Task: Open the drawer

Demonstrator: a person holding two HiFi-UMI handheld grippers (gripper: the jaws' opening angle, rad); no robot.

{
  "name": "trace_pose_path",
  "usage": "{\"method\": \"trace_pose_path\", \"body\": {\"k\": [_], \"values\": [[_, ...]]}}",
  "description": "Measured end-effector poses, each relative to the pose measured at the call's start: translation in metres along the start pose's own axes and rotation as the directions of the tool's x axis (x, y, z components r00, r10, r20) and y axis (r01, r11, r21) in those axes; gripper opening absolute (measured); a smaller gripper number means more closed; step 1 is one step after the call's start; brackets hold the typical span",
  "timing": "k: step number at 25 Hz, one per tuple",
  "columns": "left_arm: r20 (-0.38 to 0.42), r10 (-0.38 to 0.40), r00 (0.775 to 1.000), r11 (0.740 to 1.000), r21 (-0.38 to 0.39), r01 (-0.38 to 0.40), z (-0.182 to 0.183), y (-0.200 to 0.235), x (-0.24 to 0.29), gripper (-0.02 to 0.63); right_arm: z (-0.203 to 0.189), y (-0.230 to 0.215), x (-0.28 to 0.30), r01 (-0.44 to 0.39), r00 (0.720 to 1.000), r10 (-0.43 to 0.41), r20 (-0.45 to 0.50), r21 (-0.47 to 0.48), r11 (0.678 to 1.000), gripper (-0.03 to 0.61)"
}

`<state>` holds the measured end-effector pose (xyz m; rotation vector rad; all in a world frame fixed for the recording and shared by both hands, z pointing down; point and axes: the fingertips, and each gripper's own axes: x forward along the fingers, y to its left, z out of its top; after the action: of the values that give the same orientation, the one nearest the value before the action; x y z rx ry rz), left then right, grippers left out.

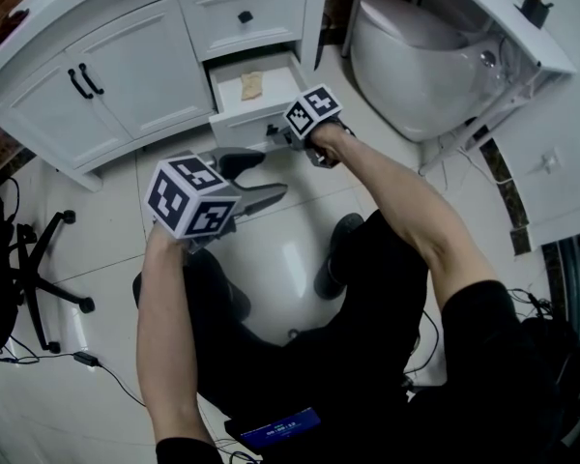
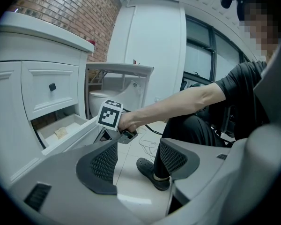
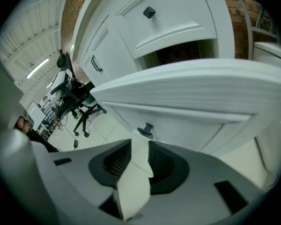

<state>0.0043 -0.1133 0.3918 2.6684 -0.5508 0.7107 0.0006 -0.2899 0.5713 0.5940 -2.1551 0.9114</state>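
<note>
- Drawer (image 1: pixel 240 124) location?
- Upper centre of head view, the lower one in white cabinet (image 1: pixel 126 66), pulled out, tan scrap (image 1: pixel 251 85) inside.
- Right gripper (image 3: pixel 139 145)?
- At drawer front, fingers narrow, nothing between them, knob (image 3: pixel 146 129) just past the tips.
- Left gripper (image 2: pixel 138 149)?
- Left of centre, fingers wide, empty, apart from drawer.

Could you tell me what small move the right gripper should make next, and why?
Probably ease the right gripper straight back from the cabinet. The lower drawer already stands pulled out, its inside showing, and the jaws are apart with the knob just beyond their tips, not gripped, so nothing seems left to pull.
</note>
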Motion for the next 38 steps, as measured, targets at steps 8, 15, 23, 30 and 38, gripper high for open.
{"method": "trace_pose_path", "body": {"k": [8,15,23,30,38], "values": [[0.003,-0.010,1.000,1.000,0.015,0.010,-0.001,-0.023,0.002,0.287,-0.009,0.042,-0.024,-0.109,0.993,0.110,0.036,-0.031,0.994,0.124],[0.008,-0.011,1.000,1.000,0.016,0.011,-0.006,-0.043,-0.001,0.287,-0.013,0.094,-0.051,-0.215,0.972,0.222,0.077,-0.090,0.973,0.123],[0.015,-0.014,1.000,1.000,0.013,0.014,-0.012,-0.054,-0.008,0.287,-0.023,0.136,-0.078,-0.306,0.942,0.319,0.100,-0.127,0.944,0.121],[0.018,-0.010,1.000,1.000,0.012,0.010,-0.014,-0.058,-0.009,0.287,-0.024,0.165,-0.107,-0.383,0.905,0.406,0.127,-0.176,0.907,0.121],[0.036,0.009,0.999,1.000,0.003,-0.009,-0.015,-0.052,-0.019,0.287,-0.022,0.184,-0.140,-0.401,0.879,0.455,0.140,-0.298,0.866,0.121]]}}
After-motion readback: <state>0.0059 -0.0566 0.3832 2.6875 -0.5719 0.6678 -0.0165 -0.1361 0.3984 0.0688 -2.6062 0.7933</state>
